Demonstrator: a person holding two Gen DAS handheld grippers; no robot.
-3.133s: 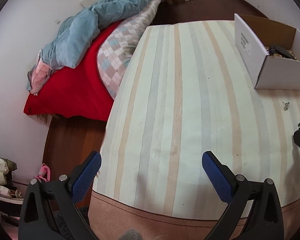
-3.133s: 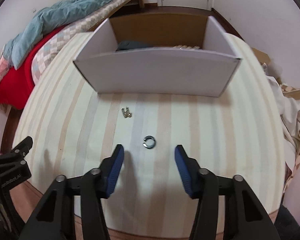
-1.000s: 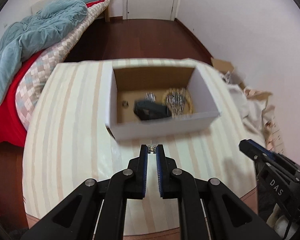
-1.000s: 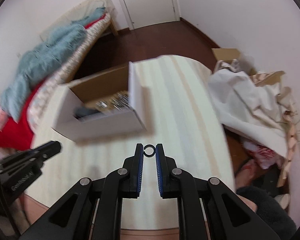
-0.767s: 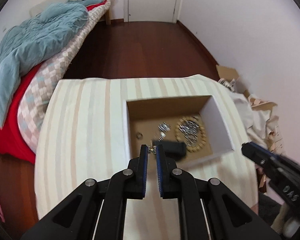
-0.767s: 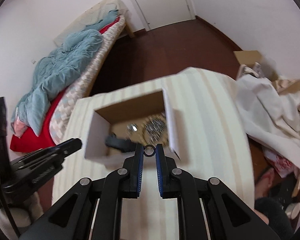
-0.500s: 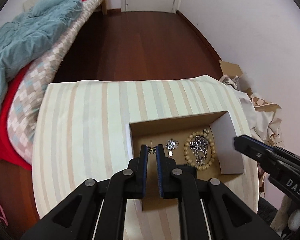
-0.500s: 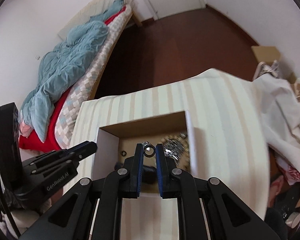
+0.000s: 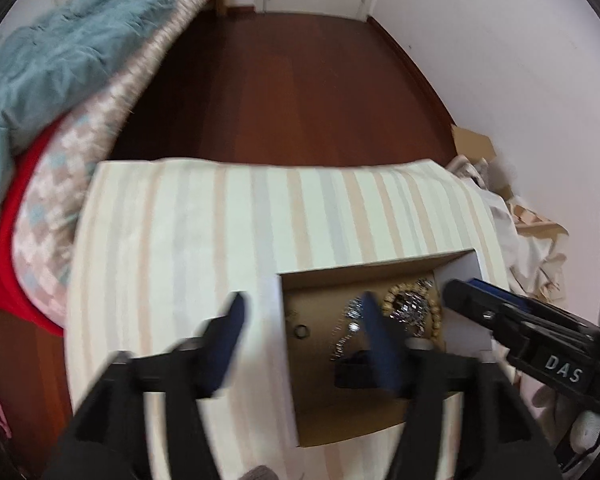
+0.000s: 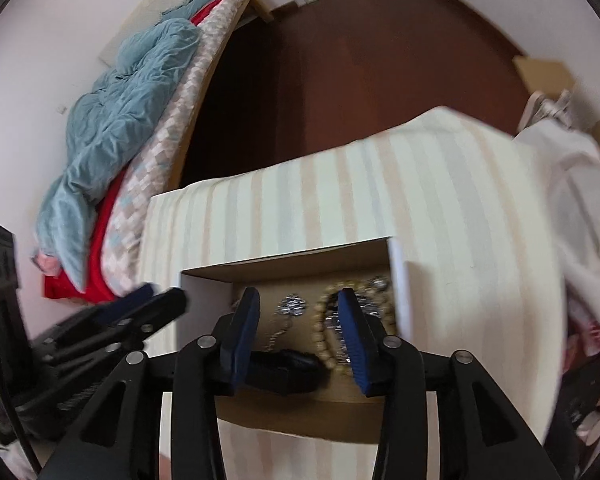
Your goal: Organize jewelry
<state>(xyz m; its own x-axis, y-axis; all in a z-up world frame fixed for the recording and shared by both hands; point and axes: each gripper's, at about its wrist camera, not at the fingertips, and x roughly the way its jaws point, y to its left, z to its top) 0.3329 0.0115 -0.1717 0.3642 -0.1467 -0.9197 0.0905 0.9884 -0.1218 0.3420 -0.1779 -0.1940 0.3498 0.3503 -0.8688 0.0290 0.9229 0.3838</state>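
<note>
- Now your left gripper (image 9: 300, 320) has its fingers (image 9: 230, 328) spread wide and pinching nothing; it straddles the left wall of the box (image 9: 278, 344), one finger over the striped surface (image 9: 180, 240), the other over the box floor.
- Your right gripper (image 10: 296, 320) is spread too, holding nothing, both fingers (image 10: 350, 332) over the box (image 10: 400, 296) interior.
- Only your left view shows the ring (image 9: 301, 332): it lies flat on the box floor, between the left fingers and nearer the right-hand one. Just right of it sit a small silver piece (image 9: 354, 312) and a thin chain (image 9: 340, 346) running diagonally toward the near wall.
- Your right view shows the bead bracelet (image 10: 324, 340) more fully: a loop lying flat, partly behind the right-hand finger, with silver pieces (image 10: 374, 300) inside and beside it. A silver piece (image 10: 292, 306) lies between the fingers.
- A black item (image 10: 284, 364) lies near the front wall, long axis left to right, crossing beneath the gap between your right fingers; your left view shows only a blurred part of it (image 9: 350, 372).
- Your left view shows the right gripper (image 9: 500, 316) entering from the right; your right view shows the left one (image 10: 140, 308) at the box's left corner.
</note>
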